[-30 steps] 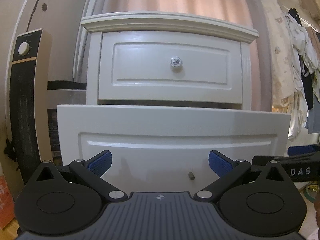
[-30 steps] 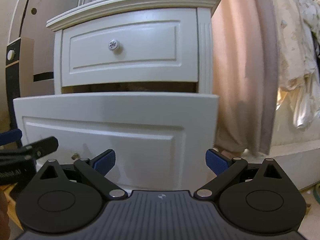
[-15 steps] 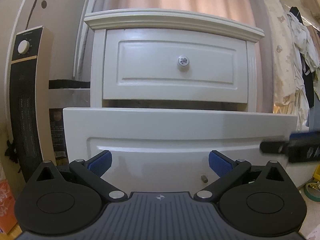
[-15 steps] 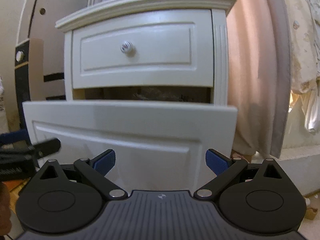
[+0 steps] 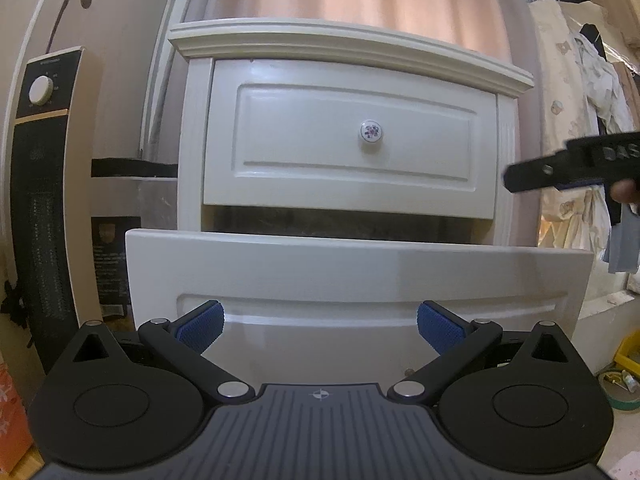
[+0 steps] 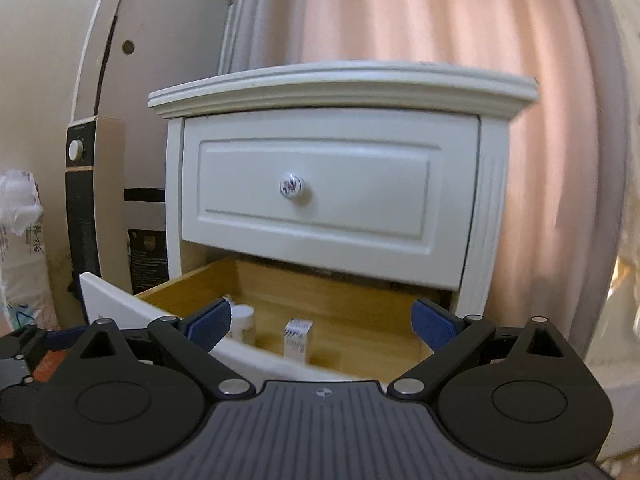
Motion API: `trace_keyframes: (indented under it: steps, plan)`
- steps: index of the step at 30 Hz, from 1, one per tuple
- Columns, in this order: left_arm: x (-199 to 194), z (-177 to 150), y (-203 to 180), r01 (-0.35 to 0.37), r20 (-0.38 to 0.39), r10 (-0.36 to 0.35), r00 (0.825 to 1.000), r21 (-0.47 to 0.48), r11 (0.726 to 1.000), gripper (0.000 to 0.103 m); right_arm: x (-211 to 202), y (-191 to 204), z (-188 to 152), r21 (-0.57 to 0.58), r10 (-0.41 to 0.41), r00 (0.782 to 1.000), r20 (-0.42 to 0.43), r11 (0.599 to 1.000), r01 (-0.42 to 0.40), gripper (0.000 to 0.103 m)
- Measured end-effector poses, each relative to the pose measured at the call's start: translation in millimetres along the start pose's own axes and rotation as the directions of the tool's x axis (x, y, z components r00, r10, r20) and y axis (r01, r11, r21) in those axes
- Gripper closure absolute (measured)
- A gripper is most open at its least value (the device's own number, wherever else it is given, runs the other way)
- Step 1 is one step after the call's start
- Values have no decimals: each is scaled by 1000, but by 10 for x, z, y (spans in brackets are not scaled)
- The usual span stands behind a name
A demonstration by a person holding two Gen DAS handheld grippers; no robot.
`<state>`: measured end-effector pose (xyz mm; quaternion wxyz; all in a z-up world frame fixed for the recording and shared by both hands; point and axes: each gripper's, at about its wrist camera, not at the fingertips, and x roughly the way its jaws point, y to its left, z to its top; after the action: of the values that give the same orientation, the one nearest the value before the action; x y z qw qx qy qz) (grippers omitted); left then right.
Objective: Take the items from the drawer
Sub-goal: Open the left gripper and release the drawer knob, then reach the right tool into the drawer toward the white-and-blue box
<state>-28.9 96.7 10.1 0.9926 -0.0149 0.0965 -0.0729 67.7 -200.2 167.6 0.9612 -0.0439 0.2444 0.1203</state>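
Right gripper [image 6: 320, 326] raised above the open lower drawer [image 6: 360, 320], jaws spread wide and empty, small white box [image 6: 297, 338] and white bottle [image 6: 241, 322] inside, left gripper [image 5: 320, 322] level before the drawer front, jaws apart, empty.

One white nightstand [image 6: 492, 208] carries two drawers: one upper drawer [image 6: 320, 188], shut, with a single flowered knob [image 6: 290, 186], and one lower drawer [image 6: 352, 300], pulled out. Inside the lower drawer two items can be counted, one white bottle [image 6: 242, 322] and one small white box [image 6: 297, 338], the rest of its floor being hidden. There are two hand-held grippers, the left hand-held gripper [image 5: 320, 322] and the right hand-held gripper [image 6: 320, 324], plus one tall heater [image 5: 44, 200] and one pink curtain [image 6: 460, 28].
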Motion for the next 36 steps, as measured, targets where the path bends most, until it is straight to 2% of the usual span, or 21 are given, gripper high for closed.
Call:
trace_keyframes:
  steps: [2, 4, 5, 8, 11, 14, 17, 21, 23, 27, 29, 32, 36]
  plan:
    - [-98, 25, 88, 1, -2, -1, 1000, -1, 1000, 0, 102, 13, 45, -34, 12, 1000, -4, 999, -12, 0]
    - [24, -31, -198, -1, 0, 1, 1000, -1, 1000, 0, 200, 11, 76, -54, 24, 999, -21, 998, -25, 0]
    - [265, 27, -396, -5, 5, 5, 1000, 5, 1000, 0, 248, -10, 92, -54, 34, 999, -37, 998, -35, 0]
    - [434, 170, -597, -20, 37, 18, 999, 30, 999, 0, 347, -102, 154, -56, 84, 994, -64, 995, -88, 0]
    - [551, 349, -737, -51, 83, 48, 995, 34, 998, 0, 334, -192, 159, -94, 118, 993, 8, 989, -117, 0]
    - [569, 455, -691, -29, 73, 28, 997, 12, 1000, 0, 387, -196, 229, -188, 84, 996, -5, 979, -83, 0]
    - [682, 538, -712, -17, 48, 17, 999, 1, 1000, 0, 457, -234, 310, -223, 87, 995, -39, 970, -94, 0]
    - [793, 617, -750, -56, 53, 54, 997, 21, 998, 0, 572, -264, 392, -279, 75, 995, -67, 956, -91, 0]
    - [842, 646, -748, -52, 52, 51, 997, 25, 998, 0, 668, -280, 429, -307, 76, 992, -101, 946, -104, 0]
    - [959, 681, -783, -55, 45, 52, 998, 67, 996, 0, 889, -281, 457, -337, 151, 961, -230, 914, -225, 0]
    - [1020, 694, -801, -64, 51, 60, 997, 85, 994, 0, 1010, -263, 456, -345, 197, 932, -306, 889, -301, 0]
    - [1135, 709, -780, -40, 24, 38, 999, 59, 997, 0, 1223, -219, 430, -347, 250, 875, -415, 845, -406, 0]
    - [1258, 700, -768, -16, -7, 16, 1000, 28, 999, 0, 1480, -161, 380, -394, 249, 839, -483, 794, -463, 0]
